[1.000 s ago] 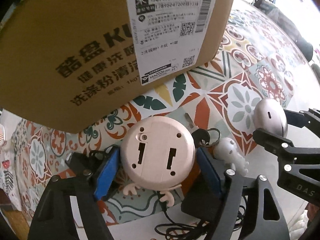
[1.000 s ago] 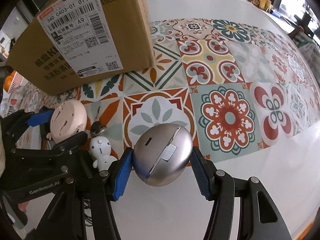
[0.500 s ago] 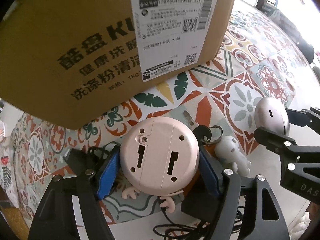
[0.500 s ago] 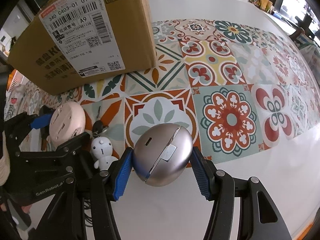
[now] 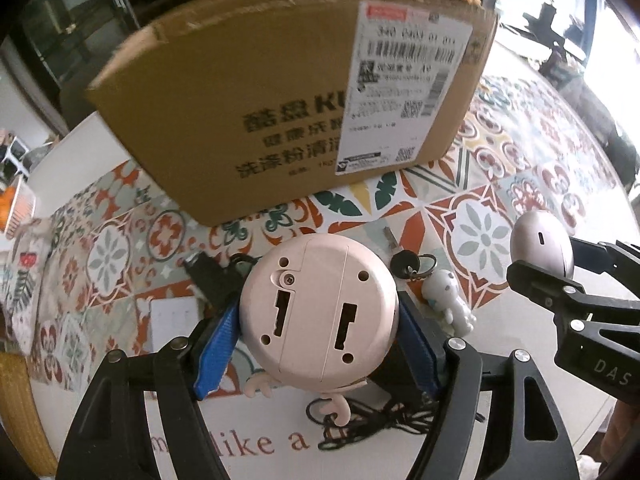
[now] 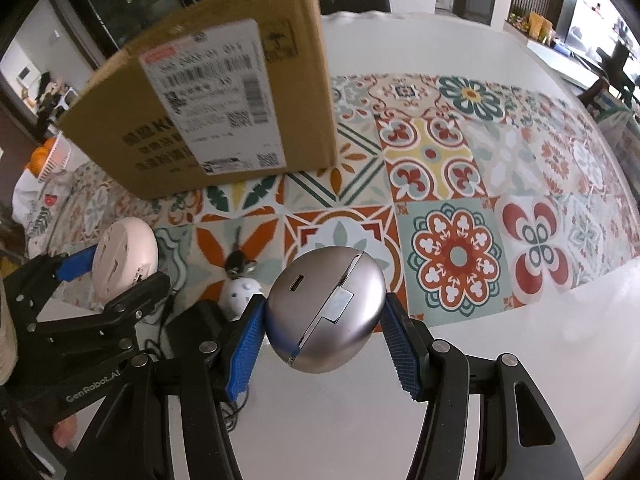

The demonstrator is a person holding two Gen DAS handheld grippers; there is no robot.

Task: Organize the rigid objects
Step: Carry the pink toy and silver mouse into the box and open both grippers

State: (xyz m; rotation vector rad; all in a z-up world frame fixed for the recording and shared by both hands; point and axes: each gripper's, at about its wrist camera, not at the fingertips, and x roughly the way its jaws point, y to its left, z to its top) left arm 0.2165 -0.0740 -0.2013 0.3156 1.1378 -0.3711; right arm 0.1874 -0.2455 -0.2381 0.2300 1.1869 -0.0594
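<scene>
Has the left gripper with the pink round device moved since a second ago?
Yes. The left gripper, shut on the pink round device, has risen and backed away from the cardboard box, whose top edge now shows.

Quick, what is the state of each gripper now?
Left gripper: closed on the pink round device.
Right gripper: closed on the silver egg-shaped case.

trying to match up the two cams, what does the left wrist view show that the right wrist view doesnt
Only the left wrist view: the flat back of the pink round gadget with its two slots and screw, its little feet, printed lettering on a white sheet, and the white card.

Only the right wrist view: the seam and port on the silver egg-shaped case, and the far right run of the patterned tablecloth.

Both: the cardboard box, keys, white figurine, and each gripper shut on its object.
</scene>
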